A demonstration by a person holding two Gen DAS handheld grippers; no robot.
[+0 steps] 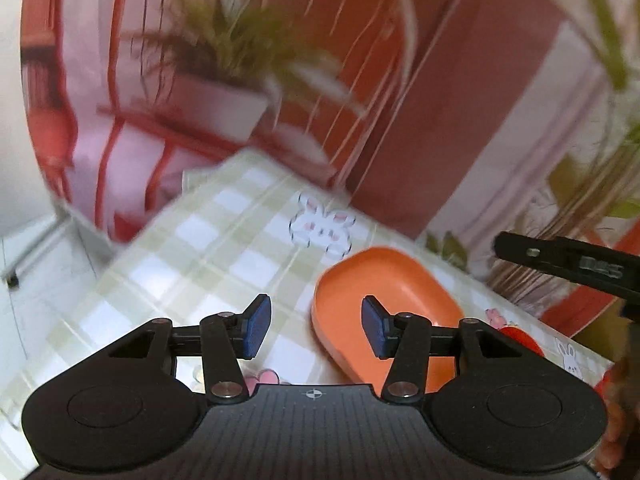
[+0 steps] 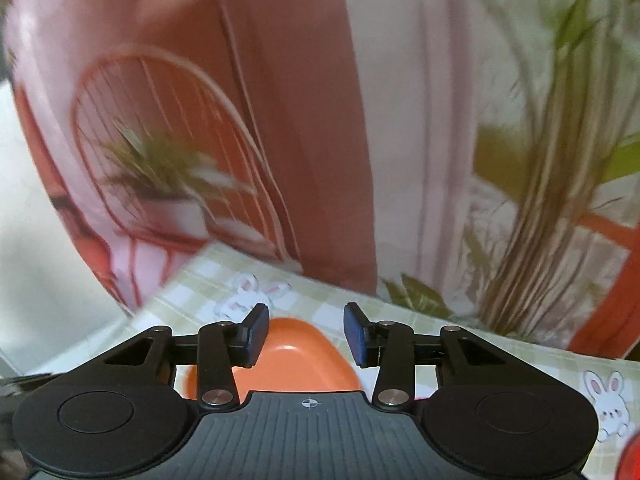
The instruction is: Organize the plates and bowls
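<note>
An orange oval dish [image 1: 372, 292] lies on the green-and-white checked tablecloth [image 1: 192, 248]. It also shows in the right wrist view [image 2: 292, 364], partly hidden behind the gripper body. My left gripper [image 1: 316, 326] is open and empty, held above the cloth with its right finger over the dish's left part. My right gripper [image 2: 306, 334] is open and empty, held above the dish. Part of the right gripper [image 1: 568, 264] shows at the right edge of the left wrist view. A red dish edge [image 1: 520, 338] peeks out behind the left gripper's right arm.
A potted plant [image 1: 224, 80] on a red wire stand and pink-and-red curtains [image 1: 460, 120] stand behind the table. A tall plant [image 2: 552, 200] stands at the right. Rabbit prints [image 1: 324, 228] mark the cloth. A red object [image 2: 630, 460] is at the bottom right corner.
</note>
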